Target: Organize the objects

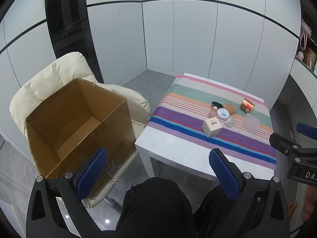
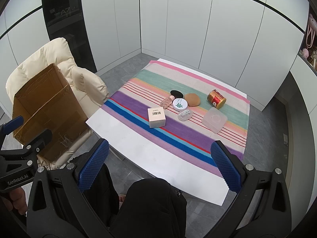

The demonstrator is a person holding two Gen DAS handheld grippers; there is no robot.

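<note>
Several small items lie on a striped cloth (image 2: 138, 117) on a white table (image 2: 138, 150): a cream carton (image 2: 156, 117), a pink bottle (image 2: 166, 101), a round white compact (image 2: 179, 104), a black case (image 2: 176, 93), a tan puff (image 2: 192, 99), a gold-red tin (image 2: 216, 99) on its side, a small clear jar (image 2: 184, 115) and a clear square container (image 2: 214, 122). The carton (image 1: 211, 127) and tin (image 1: 247, 105) also show in the left wrist view. An open, empty cardboard box (image 1: 79, 123) sits on a cream chair (image 1: 59, 75). My left gripper (image 1: 158, 166) and right gripper (image 2: 159, 158) are open, empty, held before the table.
White wall panels and a dark glass panel (image 1: 65, 19) stand behind. Shelves with trinkets (image 1: 307, 53) are at the far right. My dark-clothed knees (image 2: 150, 208) are below the grippers. The floor (image 1: 146, 79) is grey.
</note>
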